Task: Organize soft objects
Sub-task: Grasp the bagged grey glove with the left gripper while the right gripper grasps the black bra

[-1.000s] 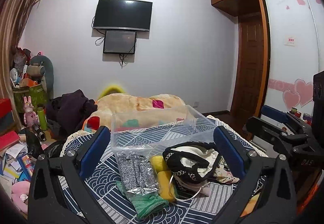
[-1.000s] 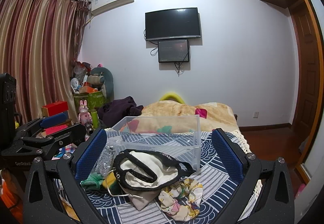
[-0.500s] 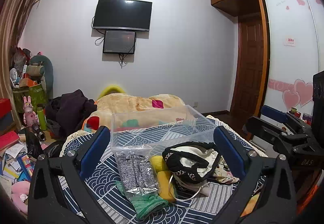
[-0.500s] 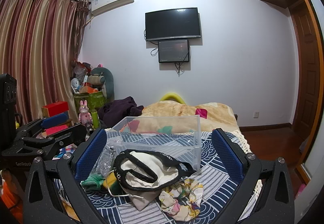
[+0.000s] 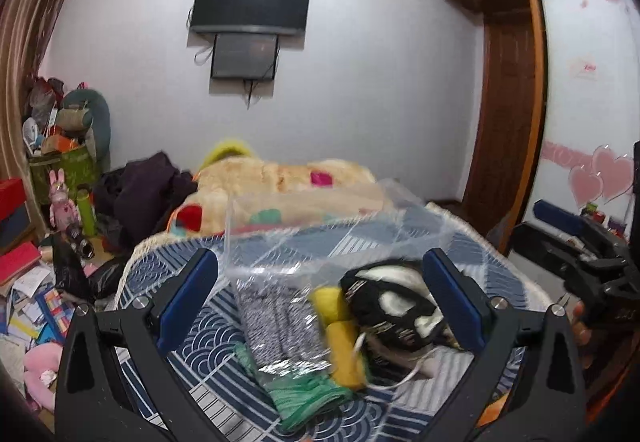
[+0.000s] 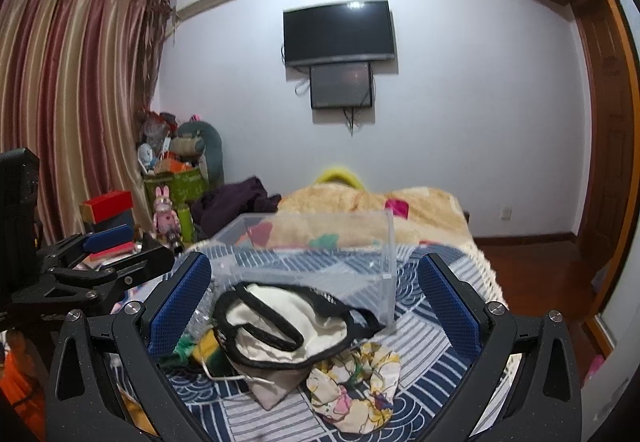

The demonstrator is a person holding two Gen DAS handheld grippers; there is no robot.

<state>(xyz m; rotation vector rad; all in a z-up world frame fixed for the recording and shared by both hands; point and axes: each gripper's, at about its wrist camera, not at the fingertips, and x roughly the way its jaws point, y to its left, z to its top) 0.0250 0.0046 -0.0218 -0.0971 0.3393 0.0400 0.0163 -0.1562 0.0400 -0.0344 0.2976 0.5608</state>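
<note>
A clear plastic box (image 6: 320, 250) stands empty on the patterned bed cover (image 6: 432, 326). In front of it lies a heap of soft things: a black-and-cream cloth bag (image 6: 288, 326), a floral scrunchie (image 6: 360, 382), a grey item in a clear packet (image 5: 280, 322), a yellow roll (image 5: 340, 338) and a green cloth (image 5: 300, 394). My left gripper (image 5: 320, 290) is open above the packet. My right gripper (image 6: 316, 298) is open above the bag. Each gripper shows at the edge of the other's view.
A beige blanket (image 6: 376, 202) and a dark garment (image 6: 236, 202) lie behind the box. Books, boxes and toys (image 5: 36, 282) clutter the floor on the left. A wooden door (image 5: 508, 130) and wardrobe stand on the right. A TV (image 6: 340, 30) hangs on the wall.
The left gripper has moved forward and down toward the heap, and its view is blurred. The right gripper has barely moved. Both stay open.
</note>
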